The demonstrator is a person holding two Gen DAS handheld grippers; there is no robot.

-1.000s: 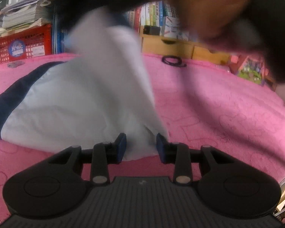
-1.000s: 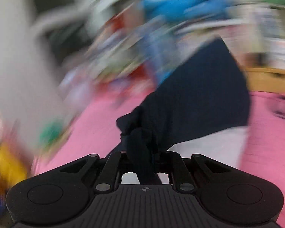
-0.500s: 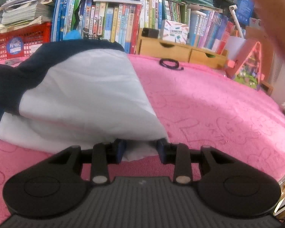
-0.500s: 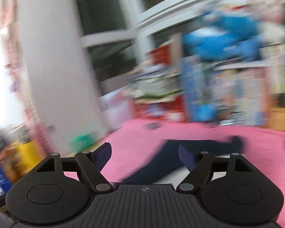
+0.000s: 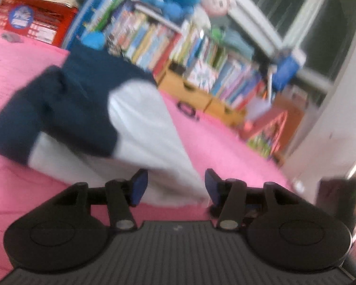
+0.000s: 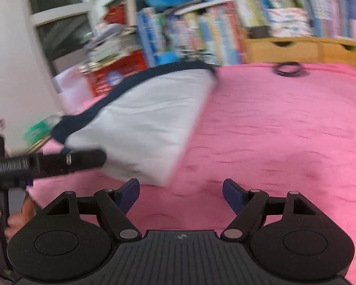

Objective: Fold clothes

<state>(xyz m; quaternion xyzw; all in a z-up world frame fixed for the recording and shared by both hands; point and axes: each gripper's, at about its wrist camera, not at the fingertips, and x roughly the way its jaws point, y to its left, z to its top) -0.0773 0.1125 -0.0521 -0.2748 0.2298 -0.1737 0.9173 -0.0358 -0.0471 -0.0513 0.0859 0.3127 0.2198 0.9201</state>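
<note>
Lying left of centre on the pink cover, the shirt looks soft and light (grip its near hem). Left gripper is opening around that hem; right gripper gapes empty.

Bare pink blanket lies right of garment.

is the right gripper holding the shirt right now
No, the right gripper stands open over bare pink blanket, and the white and navy shirt lies beyond its fingertips.
</note>
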